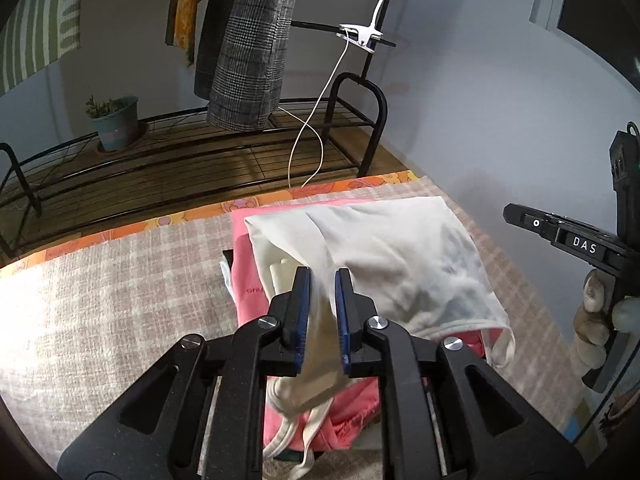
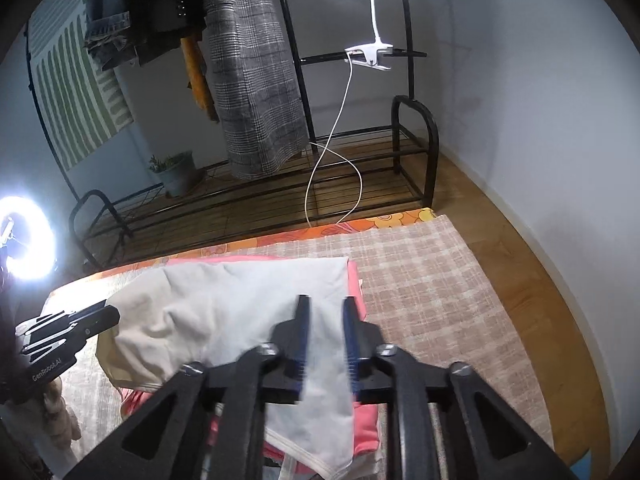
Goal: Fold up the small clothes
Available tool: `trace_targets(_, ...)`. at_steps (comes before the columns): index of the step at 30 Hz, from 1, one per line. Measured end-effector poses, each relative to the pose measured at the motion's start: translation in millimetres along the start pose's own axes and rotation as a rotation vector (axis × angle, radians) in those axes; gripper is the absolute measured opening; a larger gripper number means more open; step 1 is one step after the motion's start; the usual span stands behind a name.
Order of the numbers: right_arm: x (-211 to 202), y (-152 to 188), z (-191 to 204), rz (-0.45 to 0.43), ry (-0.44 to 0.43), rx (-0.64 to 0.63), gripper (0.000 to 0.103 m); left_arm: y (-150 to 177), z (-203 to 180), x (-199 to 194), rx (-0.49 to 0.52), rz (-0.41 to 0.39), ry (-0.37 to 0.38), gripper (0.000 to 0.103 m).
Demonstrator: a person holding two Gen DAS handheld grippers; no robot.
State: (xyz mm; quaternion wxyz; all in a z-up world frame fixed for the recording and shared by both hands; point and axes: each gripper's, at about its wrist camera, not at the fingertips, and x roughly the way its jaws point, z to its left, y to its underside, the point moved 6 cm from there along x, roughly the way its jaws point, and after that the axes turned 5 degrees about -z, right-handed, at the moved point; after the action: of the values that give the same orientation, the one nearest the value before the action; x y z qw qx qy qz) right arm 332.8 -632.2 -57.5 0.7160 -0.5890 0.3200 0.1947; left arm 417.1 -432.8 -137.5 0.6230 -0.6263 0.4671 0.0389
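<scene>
A small white garment (image 1: pixel 400 256) lies over a pink garment (image 1: pixel 250 276) on a checked cloth. My left gripper (image 1: pixel 322 276) has a strip of the white garment between its blue pads, with small gaps at the sides. In the right wrist view the white garment (image 2: pixel 224 308) spreads over the pink one (image 2: pixel 366 428). My right gripper (image 2: pixel 325 304) has the white fabric running between its fingers, which are slightly apart. The left gripper (image 2: pixel 100 316) shows at the left edge there, at the garment's left end. The right gripper (image 1: pixel 560 232) shows at the right edge of the left wrist view.
The checked cloth (image 2: pixel 440 300) covers a mat with an orange border (image 1: pixel 160 222) on a wooden floor. Behind stands a black metal rack (image 1: pixel 240 152) with a plant pot (image 1: pixel 116 122), hanging clothes (image 1: pixel 252 48) and a clip lamp with white cable (image 1: pixel 360 36). A ring light (image 2: pixel 24 236) glares at left.
</scene>
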Motion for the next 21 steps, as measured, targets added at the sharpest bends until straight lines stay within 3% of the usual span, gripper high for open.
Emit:
trace_targets(9,-34.1,-0.1,23.9,-0.03,-0.032,-0.009,0.024,2.6,-3.8,-53.9,0.027,-0.045,-0.011,0.011)
trace_targets(21,-130.9,13.6,79.2,-0.119,-0.075,-0.053,0.027,11.6,-21.4,-182.5,0.074,-0.173,-0.003,0.011)
